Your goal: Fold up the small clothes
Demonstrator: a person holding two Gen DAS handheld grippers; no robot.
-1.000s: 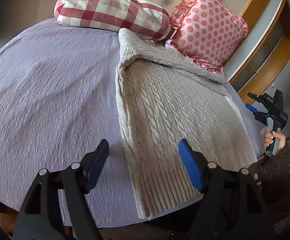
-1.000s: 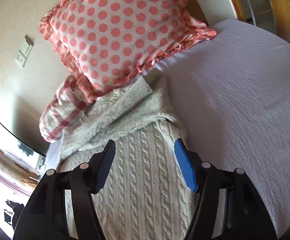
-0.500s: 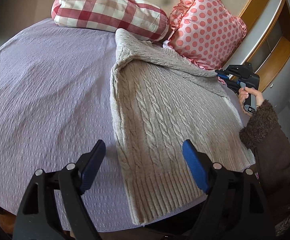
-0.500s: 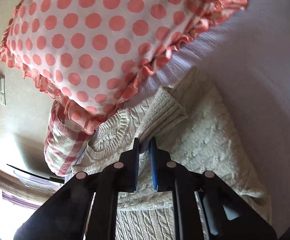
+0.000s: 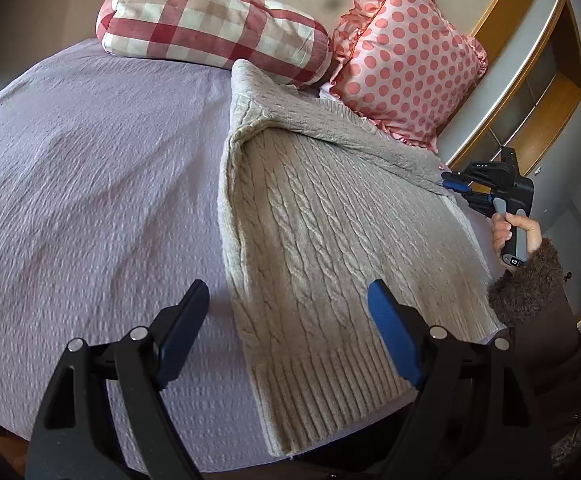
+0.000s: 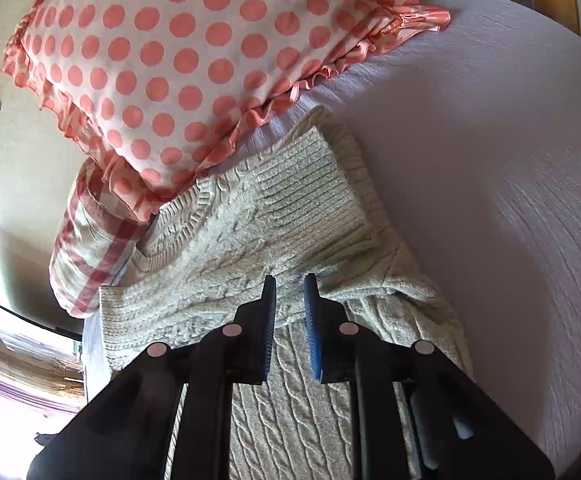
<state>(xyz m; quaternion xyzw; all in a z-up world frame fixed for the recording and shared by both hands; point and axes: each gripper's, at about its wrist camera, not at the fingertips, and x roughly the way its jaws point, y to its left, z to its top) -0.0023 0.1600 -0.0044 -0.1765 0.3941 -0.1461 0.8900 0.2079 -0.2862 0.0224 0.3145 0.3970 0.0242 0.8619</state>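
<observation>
Right now my left gripper (image 5: pixel 286 332) hangs low over the near hem of the sweater (image 5: pixel 330 240), jaws spread wide and holding nothing, one finger over the bedspread (image 5: pixel 90 200), the other over the ribbing. The sweater lies flat along the bed, hem toward me, shoulders up by the pillows, with a sleeve folded across its top.

Farther up, my right gripper (image 6: pixel 289 304) sits at that folded sleeve (image 6: pixel 302 196), jaws drawn narrow with knit bunched between them. I judge they have pinched the fabric, though the pads are not fully together. From the left wrist view the same gripper (image 5: pixel 456 184) meets the sweater's far right edge.

Beyond it the dotted pillow (image 6: pixel 178 60) overlaps the collar, and the checked pillow (image 5: pixel 210 28) rests against the wall.

So the step in hand looks like tidying the sleeves inward. Next I likely need the left jaws down on the hem corner, closing firmly, since thick knit slips, before carrying the bottom up toward the shoulders.
</observation>
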